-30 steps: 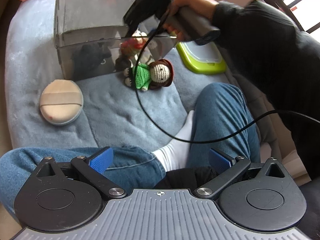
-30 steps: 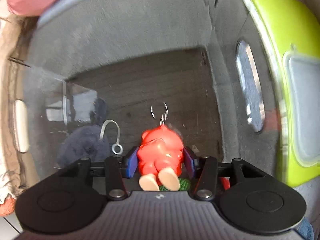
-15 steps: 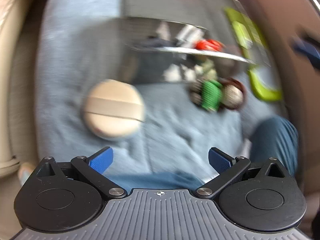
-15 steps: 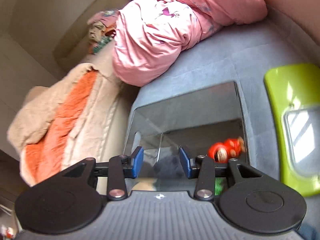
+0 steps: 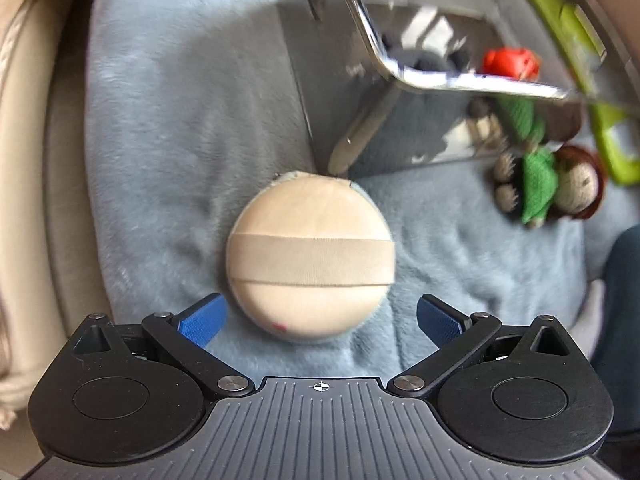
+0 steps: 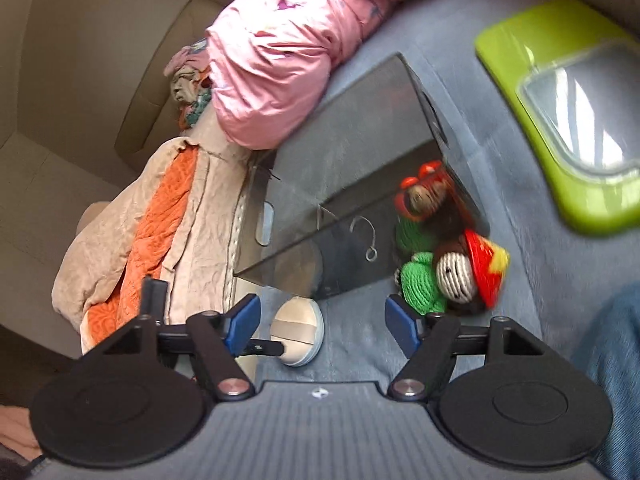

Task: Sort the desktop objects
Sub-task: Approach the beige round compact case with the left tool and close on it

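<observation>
The left gripper (image 5: 319, 320) hangs with its blue pads wide apart over a round beige powder puff (image 5: 310, 254) lying on the blue blanket (image 5: 168, 140). The puff's near edge sits between the pads, untouched. Ahead to the right stands a smoky clear bin (image 5: 432, 120); a crocheted doll (image 5: 548, 188) lies just beside it.

on the blanket (image 5: 168, 128) the powder puff (image 5: 310, 256) lies just before the near left corner of the bin (image 5: 404, 120). a crocheted doll (image 5: 548, 190) lies against the bin's near right corner. a small figure (image 5: 510, 63) sits inside the bin. the lid (image 6: 560, 112) lies right of the bin, bedding (image 6: 288, 40) behind it.
</observation>
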Demonstrator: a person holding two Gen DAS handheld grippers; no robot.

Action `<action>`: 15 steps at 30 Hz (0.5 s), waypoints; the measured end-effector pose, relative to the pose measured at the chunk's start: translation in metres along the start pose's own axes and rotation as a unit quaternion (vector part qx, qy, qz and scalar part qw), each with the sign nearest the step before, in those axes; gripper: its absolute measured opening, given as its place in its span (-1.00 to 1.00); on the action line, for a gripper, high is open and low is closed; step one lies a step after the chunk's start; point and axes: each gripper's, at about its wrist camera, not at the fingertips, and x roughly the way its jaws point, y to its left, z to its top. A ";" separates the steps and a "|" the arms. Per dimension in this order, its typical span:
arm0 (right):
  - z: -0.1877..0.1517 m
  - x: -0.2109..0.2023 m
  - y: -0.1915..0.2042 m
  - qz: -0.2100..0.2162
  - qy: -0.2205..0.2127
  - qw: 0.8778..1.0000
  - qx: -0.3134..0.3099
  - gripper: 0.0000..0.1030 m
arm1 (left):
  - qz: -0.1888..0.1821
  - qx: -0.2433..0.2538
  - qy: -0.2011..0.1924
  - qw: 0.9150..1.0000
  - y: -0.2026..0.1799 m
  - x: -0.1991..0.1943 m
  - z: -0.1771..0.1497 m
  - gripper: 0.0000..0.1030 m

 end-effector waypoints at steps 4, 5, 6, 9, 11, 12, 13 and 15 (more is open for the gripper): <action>-0.001 -0.001 0.000 0.007 -0.002 1.000 -0.005 0.44 | 0.006 0.009 0.030 0.999 -0.003 0.017 0.009 1.00; -0.002 -0.001 0.001 0.005 -0.004 1.000 -0.009 0.47 | 0.005 0.008 0.033 0.999 -0.001 0.019 0.011 1.00; -0.002 0.000 0.001 0.003 -0.004 1.000 -0.012 0.47 | 0.003 0.005 0.035 0.999 0.001 0.021 0.013 1.00; -0.004 0.003 -0.001 0.003 0.000 1.000 -0.010 0.50 | -0.003 -0.013 0.045 0.999 0.011 0.029 0.018 1.00; -0.008 0.007 -0.004 0.002 0.007 1.000 -0.006 0.49 | -0.017 -0.022 0.051 0.998 0.017 0.032 0.020 1.00; -0.009 0.009 -0.004 0.002 0.010 1.000 -0.005 0.50 | -0.021 -0.024 0.051 0.998 0.019 0.033 0.020 1.00; -0.009 0.010 -0.004 0.001 0.012 1.000 -0.005 0.50 | -0.023 -0.023 0.053 0.998 0.020 0.033 0.021 1.00; -0.012 0.013 -0.004 0.001 0.017 1.000 -0.008 0.50 | -0.021 -0.018 0.053 0.998 0.020 0.033 0.020 1.00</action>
